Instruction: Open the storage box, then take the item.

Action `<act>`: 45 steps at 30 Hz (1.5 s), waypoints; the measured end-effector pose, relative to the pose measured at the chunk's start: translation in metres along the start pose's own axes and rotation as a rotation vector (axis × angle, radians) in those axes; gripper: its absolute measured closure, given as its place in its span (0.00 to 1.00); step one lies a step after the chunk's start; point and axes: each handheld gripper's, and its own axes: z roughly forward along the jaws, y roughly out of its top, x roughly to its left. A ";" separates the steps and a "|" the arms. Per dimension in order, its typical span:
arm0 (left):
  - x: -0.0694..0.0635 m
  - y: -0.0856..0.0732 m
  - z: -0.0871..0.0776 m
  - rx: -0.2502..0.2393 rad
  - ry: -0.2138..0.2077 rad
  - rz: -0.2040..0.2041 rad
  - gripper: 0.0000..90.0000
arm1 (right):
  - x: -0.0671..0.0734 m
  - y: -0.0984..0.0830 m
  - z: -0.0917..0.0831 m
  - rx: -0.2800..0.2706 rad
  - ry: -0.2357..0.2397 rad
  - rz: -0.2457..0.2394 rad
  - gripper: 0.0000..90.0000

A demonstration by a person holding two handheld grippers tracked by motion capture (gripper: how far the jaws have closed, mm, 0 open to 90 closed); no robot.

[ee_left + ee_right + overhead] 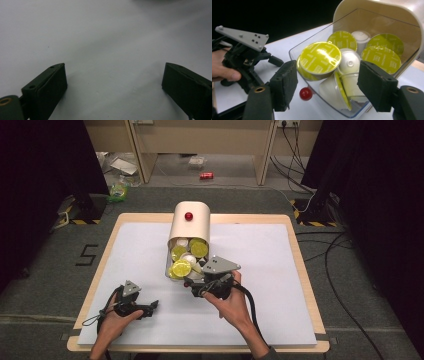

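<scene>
Capsule box [187, 232] lies tipped at table centre, mouth toward six o'clock; right gripper [328, 82] released, straddling a yellow-lidded capsule [319, 60]; left gripper [113, 85] open, idle at eight o'clock. Capsules look light, rigid, slippery: grip the rim.

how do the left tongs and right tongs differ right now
The left tongs lie low over the bare white table sheet, away from the capsule drawer; the right tongs sit at the drawer's open end. The left tongs' jaws stand wide with nothing between them; the right tongs' jaws frame the yellow-lidded capsules without pressing on any. Both are black, hand-held and open.
</scene>
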 end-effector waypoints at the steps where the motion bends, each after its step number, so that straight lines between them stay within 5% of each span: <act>1: 0.000 0.000 0.000 0.000 0.000 0.000 0.06 | 0.000 0.001 0.001 -0.004 -0.005 0.006 0.35; 20: 0.000 0.000 0.000 0.000 0.001 0.001 0.06 | 0.005 0.012 0.018 -0.026 -0.022 -0.012 0.31; 27: 0.000 0.000 0.000 0.000 0.003 0.004 0.06 | 0.008 0.017 0.029 -0.068 -0.017 0.030 0.32; 45: 0.000 0.000 0.000 0.000 0.002 0.004 0.06 | 0.010 0.020 0.043 0.033 -0.025 -0.018 0.37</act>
